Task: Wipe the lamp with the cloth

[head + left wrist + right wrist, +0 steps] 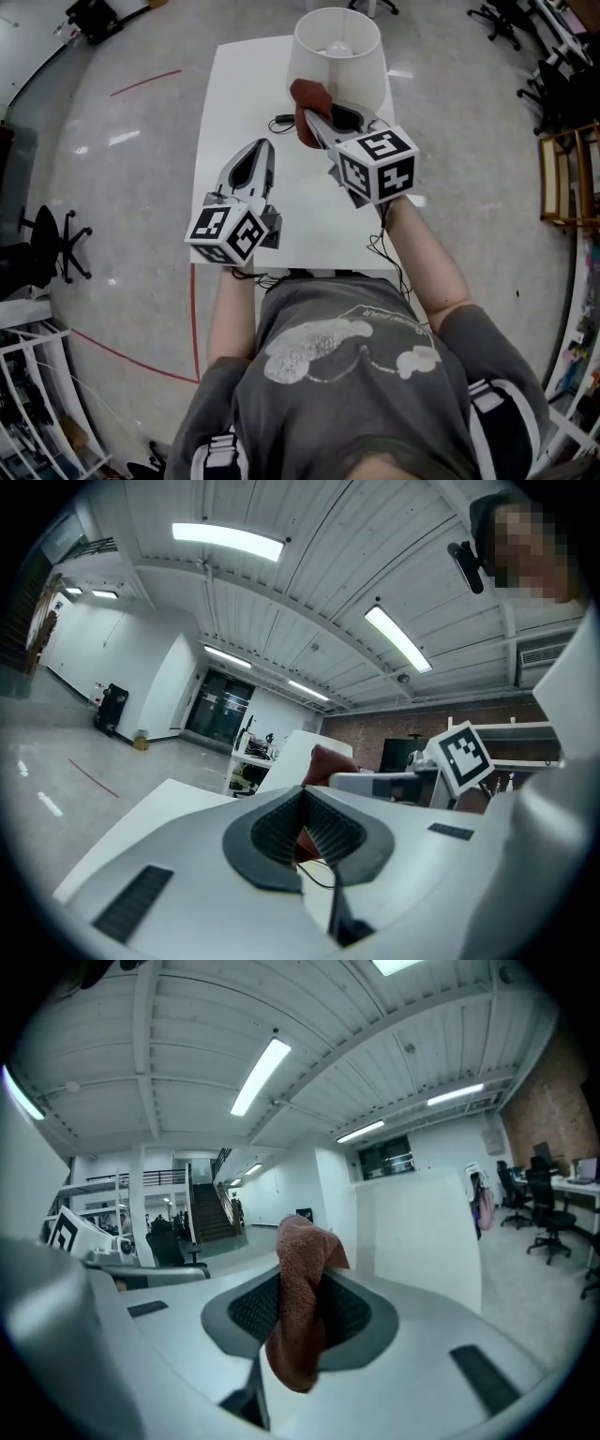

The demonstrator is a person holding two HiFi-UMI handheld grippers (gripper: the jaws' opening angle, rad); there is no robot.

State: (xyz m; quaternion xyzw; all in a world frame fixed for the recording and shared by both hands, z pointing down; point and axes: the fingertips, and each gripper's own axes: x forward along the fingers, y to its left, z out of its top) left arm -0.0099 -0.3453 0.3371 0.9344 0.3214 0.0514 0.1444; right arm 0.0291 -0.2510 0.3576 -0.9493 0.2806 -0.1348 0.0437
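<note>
Right gripper (310,118) is pinching the cloth (305,96) right by the lamp (354,73). Left gripper (266,147) is clamped shut and empty, left of the lamp.

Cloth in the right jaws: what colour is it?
It is a rust-brown terry cloth, clearest in the right gripper view.

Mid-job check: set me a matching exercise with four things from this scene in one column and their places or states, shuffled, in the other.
Things:
1. cloth
2. lamp
3. left gripper
4. black cable

Places or states:
A. lies on the white table, beside the lamp
B. jaws shut, nothing between them
C. pinched in the jaws of the right gripper
D. stands at the table's far end

Pairs: 1-C, 2-D, 3-B, 4-A
</note>
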